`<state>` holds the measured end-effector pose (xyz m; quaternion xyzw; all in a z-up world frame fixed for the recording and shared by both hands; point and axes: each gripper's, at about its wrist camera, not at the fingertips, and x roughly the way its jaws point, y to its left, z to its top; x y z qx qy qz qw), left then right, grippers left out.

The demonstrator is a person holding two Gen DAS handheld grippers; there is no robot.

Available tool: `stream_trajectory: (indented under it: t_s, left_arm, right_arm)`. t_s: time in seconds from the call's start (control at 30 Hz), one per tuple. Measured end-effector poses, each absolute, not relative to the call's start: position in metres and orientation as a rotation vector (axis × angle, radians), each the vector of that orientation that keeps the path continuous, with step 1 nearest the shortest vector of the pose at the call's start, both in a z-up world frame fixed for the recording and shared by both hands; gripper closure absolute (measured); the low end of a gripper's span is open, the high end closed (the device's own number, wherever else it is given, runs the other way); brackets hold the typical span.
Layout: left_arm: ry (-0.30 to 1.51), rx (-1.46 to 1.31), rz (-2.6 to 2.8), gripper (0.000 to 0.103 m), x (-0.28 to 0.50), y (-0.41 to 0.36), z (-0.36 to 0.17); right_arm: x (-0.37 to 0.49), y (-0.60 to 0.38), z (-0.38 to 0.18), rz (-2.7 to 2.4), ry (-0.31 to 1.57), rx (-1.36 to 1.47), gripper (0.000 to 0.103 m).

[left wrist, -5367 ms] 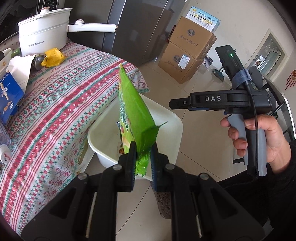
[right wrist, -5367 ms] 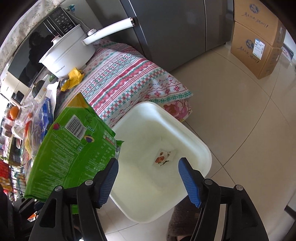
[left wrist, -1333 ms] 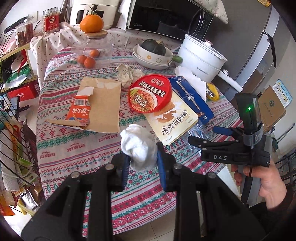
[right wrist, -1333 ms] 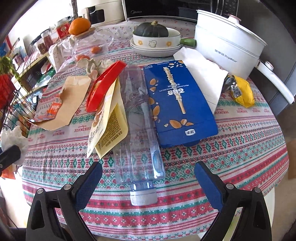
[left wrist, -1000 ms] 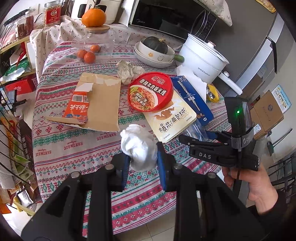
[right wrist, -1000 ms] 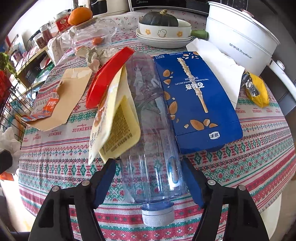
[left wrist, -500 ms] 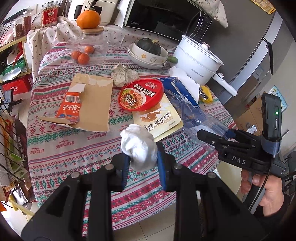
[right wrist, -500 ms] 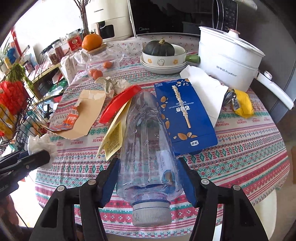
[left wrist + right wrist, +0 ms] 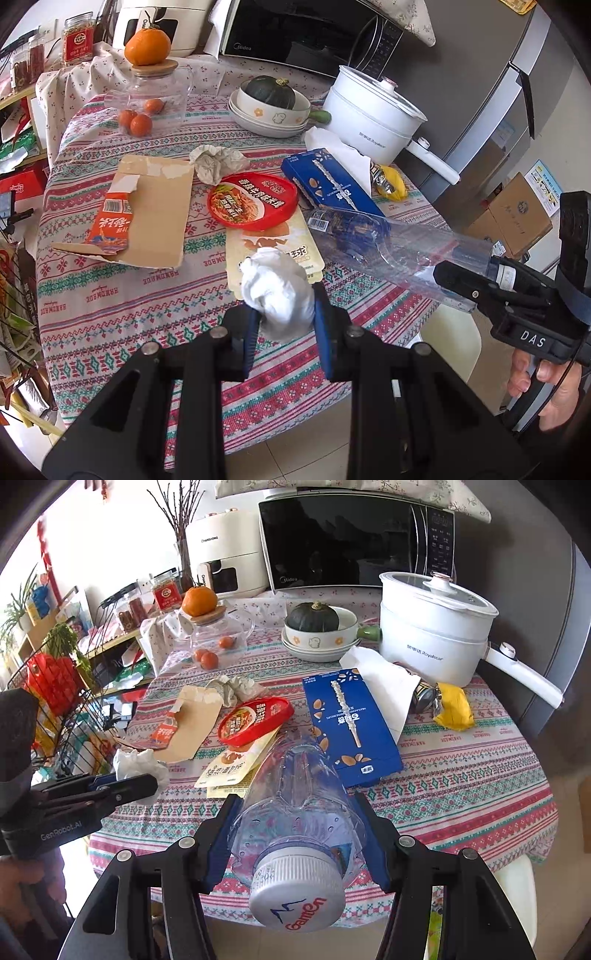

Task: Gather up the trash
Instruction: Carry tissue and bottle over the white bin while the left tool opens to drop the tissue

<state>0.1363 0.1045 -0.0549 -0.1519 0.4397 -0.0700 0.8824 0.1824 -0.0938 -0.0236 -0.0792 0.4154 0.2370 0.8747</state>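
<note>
Two pieces of trash are in your tongs: the right tongs (image 9: 295, 845), jaws just closing, pinch the empty clear bottle (image 9: 295, 797) by its shoulder near the white cap, lifted off the worktop (image 9: 461, 775) beside the blue box (image 9: 351, 720). It's light, slick and crushable; grip gently. The left tongs (image 9: 282, 332) squeeze a soft tissue wad (image 9: 275, 288).

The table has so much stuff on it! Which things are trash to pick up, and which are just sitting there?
Trash to collect:
- white tissue wad, in the left gripper
- clear plastic bottle, in the right gripper
- red noodle lid
- torn cardboard envelope
- blue snack box

Just sitting there:
- white cooking pot
- pumpkin in a bowl
- microwave
</note>
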Motion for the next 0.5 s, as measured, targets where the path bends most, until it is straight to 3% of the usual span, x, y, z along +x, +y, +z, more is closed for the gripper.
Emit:
stream_trajectory:
  t_s: [0.5]
  left_arm:
    - [0.905, -0.315, -0.185, 0.074, 0.141, 0.082, -0.051]
  right_arm:
    - [0.173, -0.155, 0.010, 0.456, 0.800, -0.050, 0.042]
